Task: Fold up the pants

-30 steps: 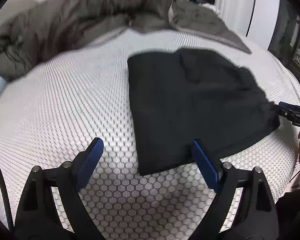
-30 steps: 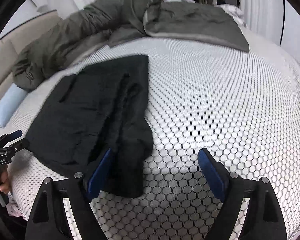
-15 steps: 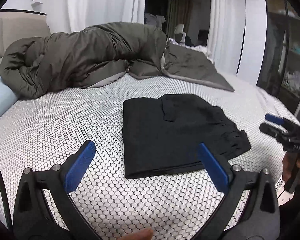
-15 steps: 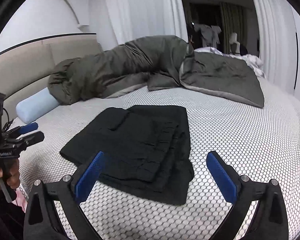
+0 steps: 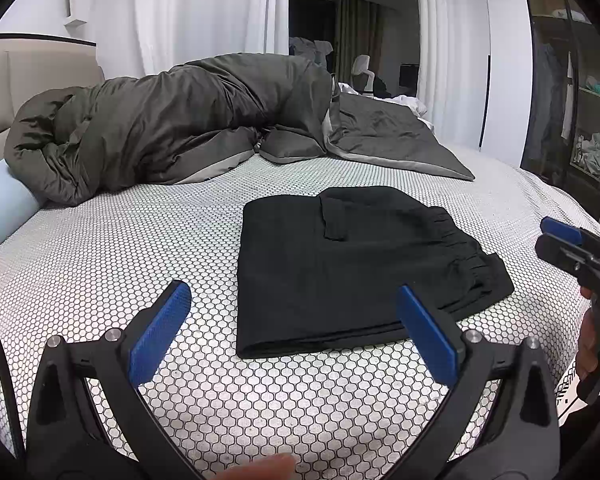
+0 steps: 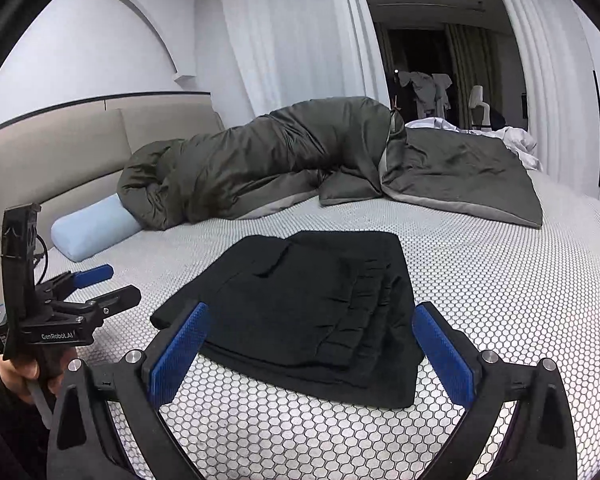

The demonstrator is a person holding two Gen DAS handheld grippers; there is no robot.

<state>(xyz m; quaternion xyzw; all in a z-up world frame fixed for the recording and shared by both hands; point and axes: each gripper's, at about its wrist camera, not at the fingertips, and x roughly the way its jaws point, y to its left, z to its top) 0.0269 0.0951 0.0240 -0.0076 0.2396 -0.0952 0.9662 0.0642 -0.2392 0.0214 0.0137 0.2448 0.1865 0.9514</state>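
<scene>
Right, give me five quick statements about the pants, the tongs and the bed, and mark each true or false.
1. The black pants lie folded on the bed. True.
2. The left tongs clamp the pants. False: they are open and hold nothing.
3. The right tongs are open. True.
4. The grey duvet covers the pants. False: it is bunched behind them, apart.
5. A light blue bolster lies by the headboard. True.
</scene>
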